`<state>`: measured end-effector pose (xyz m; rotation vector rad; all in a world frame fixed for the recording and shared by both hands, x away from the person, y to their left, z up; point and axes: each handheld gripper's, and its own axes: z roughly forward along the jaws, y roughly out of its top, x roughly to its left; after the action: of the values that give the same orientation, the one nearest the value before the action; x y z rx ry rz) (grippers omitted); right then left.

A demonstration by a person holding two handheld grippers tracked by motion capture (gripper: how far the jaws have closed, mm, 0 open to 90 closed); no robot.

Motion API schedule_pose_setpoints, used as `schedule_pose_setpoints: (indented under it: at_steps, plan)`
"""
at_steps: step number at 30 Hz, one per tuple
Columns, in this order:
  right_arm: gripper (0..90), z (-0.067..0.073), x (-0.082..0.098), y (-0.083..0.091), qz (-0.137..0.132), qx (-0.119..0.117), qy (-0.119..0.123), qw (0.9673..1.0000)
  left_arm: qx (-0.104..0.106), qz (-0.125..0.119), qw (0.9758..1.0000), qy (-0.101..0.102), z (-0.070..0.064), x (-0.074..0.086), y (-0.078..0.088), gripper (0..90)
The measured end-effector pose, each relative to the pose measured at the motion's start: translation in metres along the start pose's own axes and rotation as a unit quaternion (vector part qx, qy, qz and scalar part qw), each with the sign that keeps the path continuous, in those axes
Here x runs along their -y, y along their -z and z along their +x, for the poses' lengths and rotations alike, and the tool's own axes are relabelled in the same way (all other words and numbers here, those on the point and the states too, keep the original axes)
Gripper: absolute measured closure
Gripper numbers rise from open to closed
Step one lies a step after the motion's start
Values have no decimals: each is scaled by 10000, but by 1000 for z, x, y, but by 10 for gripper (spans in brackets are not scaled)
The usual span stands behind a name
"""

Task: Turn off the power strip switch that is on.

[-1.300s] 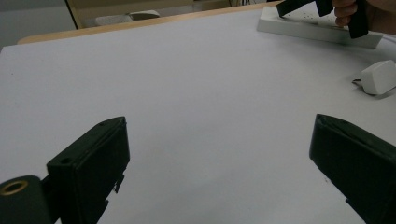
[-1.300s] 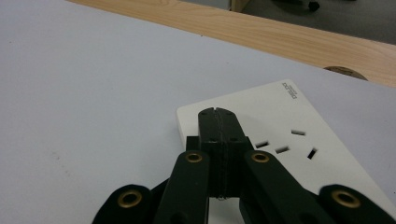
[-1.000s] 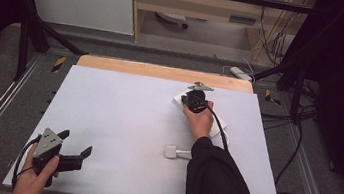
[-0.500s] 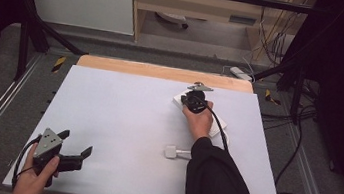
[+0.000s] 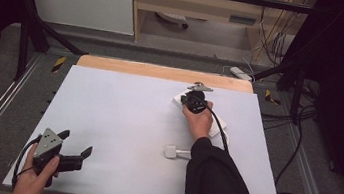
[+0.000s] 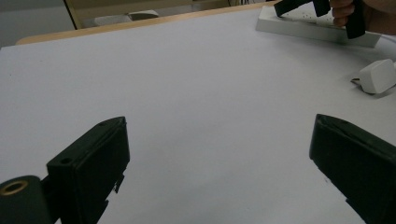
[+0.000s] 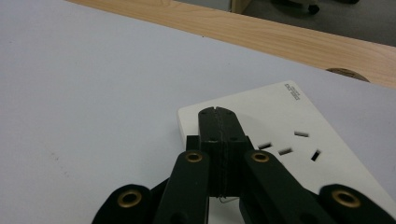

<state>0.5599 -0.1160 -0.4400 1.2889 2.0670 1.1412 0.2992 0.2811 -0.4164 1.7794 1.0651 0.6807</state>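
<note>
While one power strip [image 5: 216, 125] lies, one plug [image 5: 171, 152] rests.

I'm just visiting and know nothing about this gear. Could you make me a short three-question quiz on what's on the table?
1. True or false: the right gripper has its black jaws shut together over the flat white plastic power strip.
2. Which thing lies on the white table between the power strip and the person's side?
A. a small white plug adapter
B. a red mug
C. a metal spoon
3. Fill in: the left gripper, near the table's front left corner, has its jaws ____.

Key: 1 true; 2 A; 3 open, with nothing between them.
</note>
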Motion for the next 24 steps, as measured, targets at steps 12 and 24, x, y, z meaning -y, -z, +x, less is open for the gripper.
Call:
schedule_pose_setpoints:
  at_steps: [12,24]
  plan:
    - [900,1,1,-1,-5,11,15,10000,5,3,10000,-2,0,0,0,48]
    - [900,5,2,-4,0,-30,30,10000,11,7,10000,-2,0,0,0,48]
